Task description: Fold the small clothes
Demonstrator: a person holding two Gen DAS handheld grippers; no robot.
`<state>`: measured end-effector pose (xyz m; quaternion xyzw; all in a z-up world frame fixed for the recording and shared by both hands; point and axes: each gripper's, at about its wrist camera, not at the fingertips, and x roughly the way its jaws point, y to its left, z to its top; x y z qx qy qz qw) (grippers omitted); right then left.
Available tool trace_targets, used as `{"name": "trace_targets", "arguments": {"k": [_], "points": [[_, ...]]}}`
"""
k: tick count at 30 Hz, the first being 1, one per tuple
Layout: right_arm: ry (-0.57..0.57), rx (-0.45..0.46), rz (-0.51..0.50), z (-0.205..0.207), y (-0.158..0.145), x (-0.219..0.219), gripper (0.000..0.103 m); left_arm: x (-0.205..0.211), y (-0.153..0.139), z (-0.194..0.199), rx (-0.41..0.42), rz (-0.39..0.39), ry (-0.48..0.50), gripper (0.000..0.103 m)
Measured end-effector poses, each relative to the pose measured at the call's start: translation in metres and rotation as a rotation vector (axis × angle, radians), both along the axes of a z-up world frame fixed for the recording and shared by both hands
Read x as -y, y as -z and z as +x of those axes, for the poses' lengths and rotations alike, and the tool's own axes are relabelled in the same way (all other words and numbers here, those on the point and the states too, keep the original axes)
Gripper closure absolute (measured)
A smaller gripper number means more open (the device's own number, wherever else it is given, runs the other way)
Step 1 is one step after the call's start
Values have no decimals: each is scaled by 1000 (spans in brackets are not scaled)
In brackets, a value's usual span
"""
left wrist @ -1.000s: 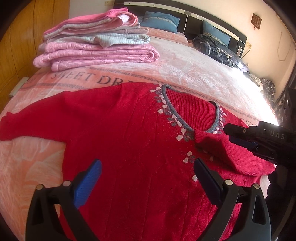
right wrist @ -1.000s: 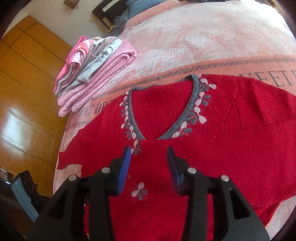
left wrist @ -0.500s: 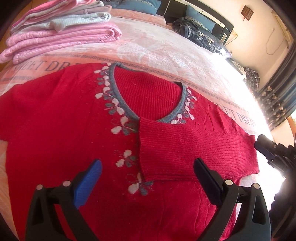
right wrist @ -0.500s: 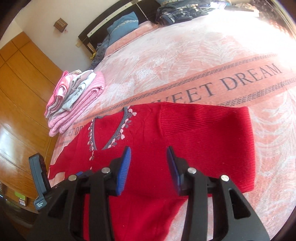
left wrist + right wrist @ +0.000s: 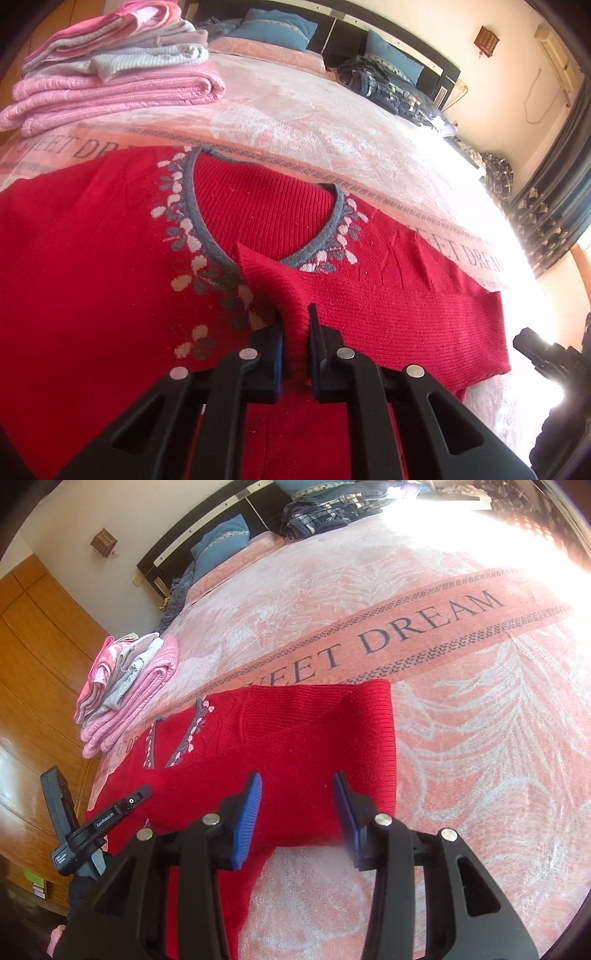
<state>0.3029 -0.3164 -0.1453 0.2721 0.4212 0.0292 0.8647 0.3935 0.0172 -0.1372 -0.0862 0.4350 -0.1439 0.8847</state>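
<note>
- Pinching the cuff of the folded-in sleeve (image 5: 369, 317) between the left gripper (image 5: 295, 332) fingers, over the chest of the red sweater (image 5: 92, 277).
- Hovering with the right gripper (image 5: 297, 805) fingers spread and gripping nothing, above the sweater's folded side.
- Lying face up across the near edge of the bed (image 5: 480, 738), neckline toward the headboard.
- Judging progress as early: one sleeve folded across, the other sleeve and the body fold not yet done.
- Sitting folded at the bed's far left edge: the pink pile (image 5: 110, 85).
</note>
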Motion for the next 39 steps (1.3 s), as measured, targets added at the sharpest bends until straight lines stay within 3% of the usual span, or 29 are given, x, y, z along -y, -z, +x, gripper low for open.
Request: {"name": "trace_targets", "arguments": {"k": [4,8,11,16,19,21,23,25,27,30,34,37,39], "points": [[-17,12,29,5,-2,-6,62,-28,-32,-1,102,-22,-73,93],[-78,13,58,16,-2,-27,62,-72,-49,11,147,-3,-152,93],[-126,-3,89,26,3,-45,62,-104,-42,22,119,9,-218,93],[-154,-80,55,40,22,-70,61,-126,1,37,-1,14,-215,92],[-136,-134,61,42,41,-71,62,-127,27,39,-69,76,-201,87],[-138,-129,71,40,41,-70,62,-128,29,35,-56,86,-190,83],[-137,-124,73,39,33,-69,60,-130,19,33,-46,106,-208,81],[-139,-68,99,36,18,-67,59,-135,-4,26,19,80,-230,79],[-140,-33,96,35,4,-66,56,-130,-26,20,82,74,-218,62],[-137,-19,94,39,-3,-69,54,-112,-36,17,100,64,-147,52],[-131,-89,52,44,14,-76,54,-96,-7,23,11,67,-102,52],[-134,-159,20,45,39,-80,56,-97,29,31,-105,89,-93,52],[-126,-144,32,43,40,-79,56,-97,30,26,-58,96,-75,53]]}}
